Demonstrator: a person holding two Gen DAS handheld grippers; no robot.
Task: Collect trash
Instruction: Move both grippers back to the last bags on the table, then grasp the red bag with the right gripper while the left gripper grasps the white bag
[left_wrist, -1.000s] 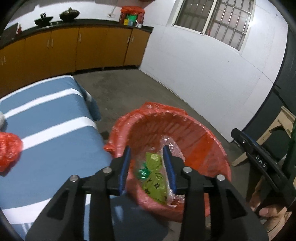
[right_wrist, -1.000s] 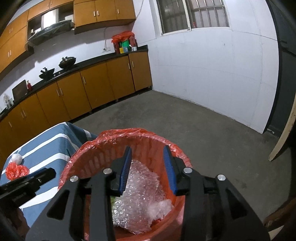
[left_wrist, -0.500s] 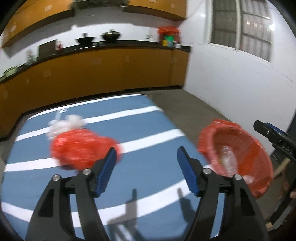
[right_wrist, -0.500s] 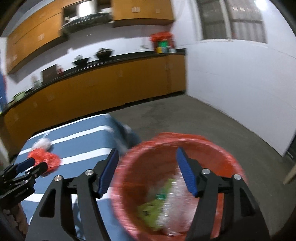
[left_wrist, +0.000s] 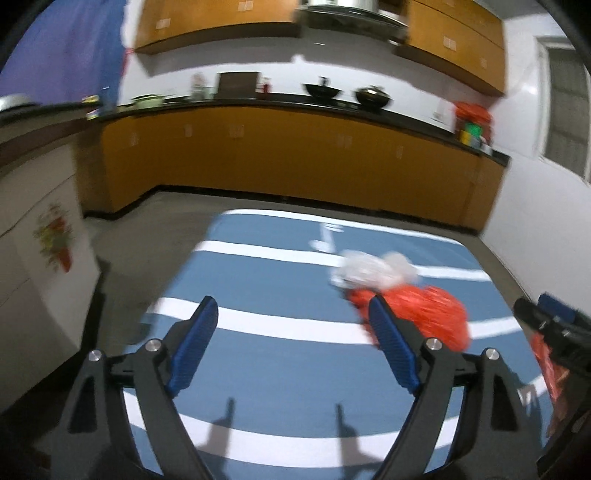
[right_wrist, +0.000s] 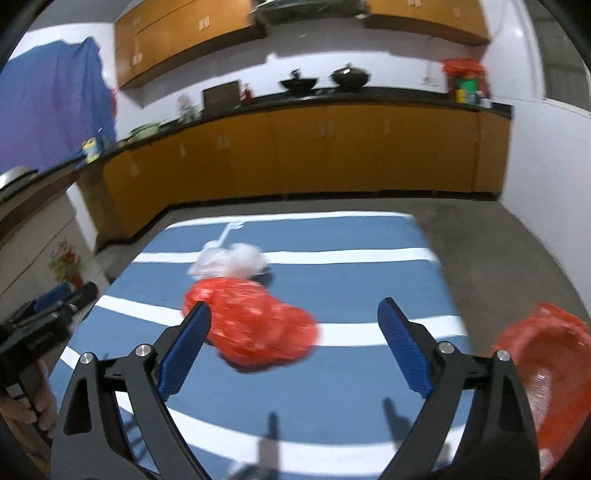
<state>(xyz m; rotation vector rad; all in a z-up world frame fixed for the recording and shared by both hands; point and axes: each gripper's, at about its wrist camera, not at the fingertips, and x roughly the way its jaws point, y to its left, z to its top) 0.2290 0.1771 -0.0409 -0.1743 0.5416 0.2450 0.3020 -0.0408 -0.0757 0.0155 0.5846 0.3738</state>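
A crumpled red plastic bag (right_wrist: 258, 328) lies on the blue striped table (right_wrist: 351, 387), with a white plastic wad (right_wrist: 229, 260) just behind it. Both show in the left wrist view too, the red bag (left_wrist: 424, 314) and the white wad (left_wrist: 373, 269). My right gripper (right_wrist: 295, 343) is open and empty above the table, the red bag just ahead between its fingers. My left gripper (left_wrist: 295, 343) is open and empty, the bag beside its right finger. The red-lined trash basket (right_wrist: 546, 362) stands off the table's right edge.
Orange cabinets with a black counter (right_wrist: 332, 155) run along the far wall. A white cabinet (left_wrist: 33, 258) stands left of the table. Grey floor (right_wrist: 498, 236) lies to the right. The right gripper shows at the right edge of the left wrist view (left_wrist: 554, 332).
Both grippers have swung left from above the trash basket to over the table. Both jaws have opened wide. The red bag and white wad are now straight ahead.
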